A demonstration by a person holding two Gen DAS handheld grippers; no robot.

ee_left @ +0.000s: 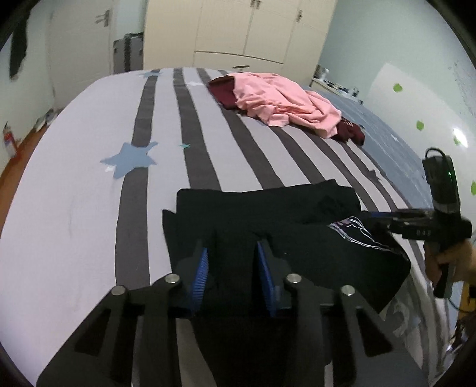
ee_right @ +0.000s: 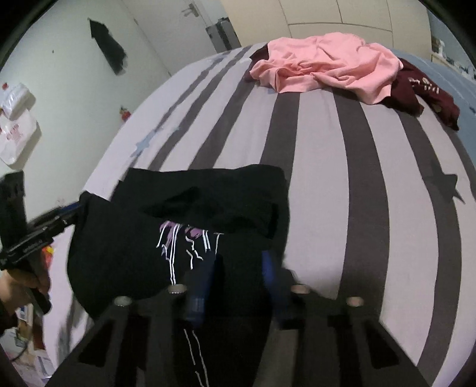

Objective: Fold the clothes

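My left gripper [ee_left: 232, 268]: jaws a bit apart, black garment [ee_left: 267, 226] between the blue pads; can't tell if they pinch. Right gripper [ee_right: 238, 268]: same, blurred, black cloth in the gap. Garment lies half-folded on the bed [ee_left: 89, 208], striped grey sheet w/ stars. Beyond it, far side: pink top [ee_left: 282, 101] over a maroon one [ee_left: 223, 89]. Behind the bed: cream wardrobe [ee_left: 238, 26], door [ee_left: 80, 38], suitcase [ee_left: 128, 53].

— Where's your shirt [ee_left: 267, 214]?
— On the bed's [ee_left: 89, 208] near edge, between your tongs.
— And the pile [ee_left: 282, 101]?
— Far side of the bed, wardrobe [ee_left: 238, 26] behind it.
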